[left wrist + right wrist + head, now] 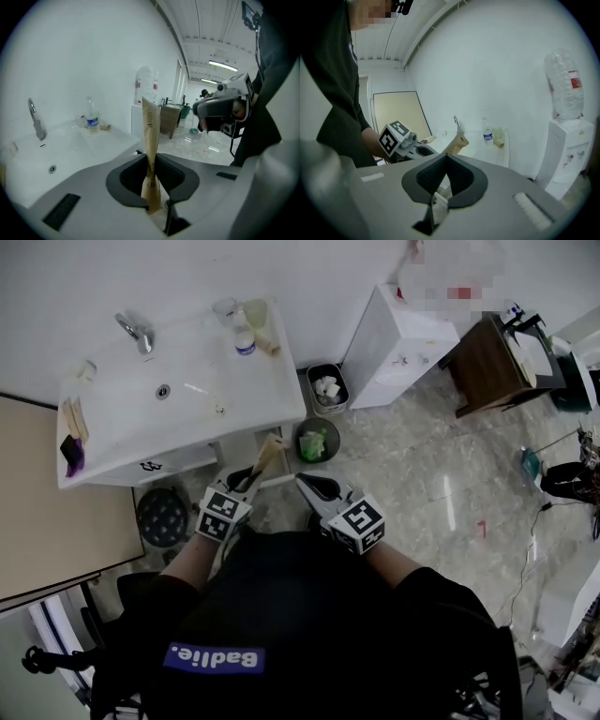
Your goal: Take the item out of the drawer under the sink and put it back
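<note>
A long, narrow brown paper packet (265, 460) stands upright between the jaws of my left gripper (246, 480), which is shut on its lower end. In the left gripper view the packet (151, 140) rises from the left gripper (152, 190), in front of the white sink (70, 154). The packet hangs just off the front edge of the sink (122, 418), above the white drawer front (173, 465). My right gripper (315, 487) is to the right of the packet, apart from it, jaws together and empty. In the right gripper view, the right gripper (446, 161) faces the packet (457, 143).
A tap (139, 334), a water bottle (244, 336) and small items sit on the sink top. Two bins (326, 385) (316, 440) stand right of the sink, then a white water dispenser (398, 343) and a wooden table (487, 367). A round dark object (162, 517) lies on the floor.
</note>
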Tool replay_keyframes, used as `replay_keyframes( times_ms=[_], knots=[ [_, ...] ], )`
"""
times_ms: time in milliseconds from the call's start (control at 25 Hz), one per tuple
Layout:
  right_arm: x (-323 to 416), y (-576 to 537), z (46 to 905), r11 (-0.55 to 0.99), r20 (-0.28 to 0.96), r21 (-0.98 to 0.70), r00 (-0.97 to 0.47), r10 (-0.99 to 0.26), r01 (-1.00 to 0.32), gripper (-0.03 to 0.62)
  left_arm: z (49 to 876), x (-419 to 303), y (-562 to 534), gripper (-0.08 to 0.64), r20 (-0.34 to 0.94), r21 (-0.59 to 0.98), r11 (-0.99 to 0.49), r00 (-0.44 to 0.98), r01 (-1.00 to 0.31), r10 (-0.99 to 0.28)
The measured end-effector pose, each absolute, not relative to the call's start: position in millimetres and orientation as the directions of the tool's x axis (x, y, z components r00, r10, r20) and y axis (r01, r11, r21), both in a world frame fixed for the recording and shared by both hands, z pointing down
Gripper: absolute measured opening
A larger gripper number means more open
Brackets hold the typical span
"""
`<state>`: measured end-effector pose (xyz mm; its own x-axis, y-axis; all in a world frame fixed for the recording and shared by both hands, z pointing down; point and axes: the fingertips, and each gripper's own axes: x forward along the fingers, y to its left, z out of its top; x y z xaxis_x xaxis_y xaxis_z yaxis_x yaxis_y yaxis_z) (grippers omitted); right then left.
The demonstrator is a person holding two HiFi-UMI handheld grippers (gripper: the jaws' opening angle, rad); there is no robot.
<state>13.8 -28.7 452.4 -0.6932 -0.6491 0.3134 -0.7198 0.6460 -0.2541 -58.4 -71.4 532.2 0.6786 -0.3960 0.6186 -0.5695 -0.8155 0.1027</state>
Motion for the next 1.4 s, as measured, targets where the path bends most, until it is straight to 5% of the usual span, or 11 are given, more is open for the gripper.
replay_keyframes(
  times_ms=[600,1400],
  knots=[
    [-17,-31,435,0.712,0.297,-0.245,-0.75,-0.591,-0.659,0.002,422,-78,-42,0.059,0.389,0.203,-0.75,0.755,-0.629,-0.528],
    [-37,-22,439,0.747,0.292,-0.27,-0.791,-0.538,-0.608,0.002,425,-88,-34,0.051,0.364,0.239,-0.722,0.75,-0.649,-0.553]
  ],
)
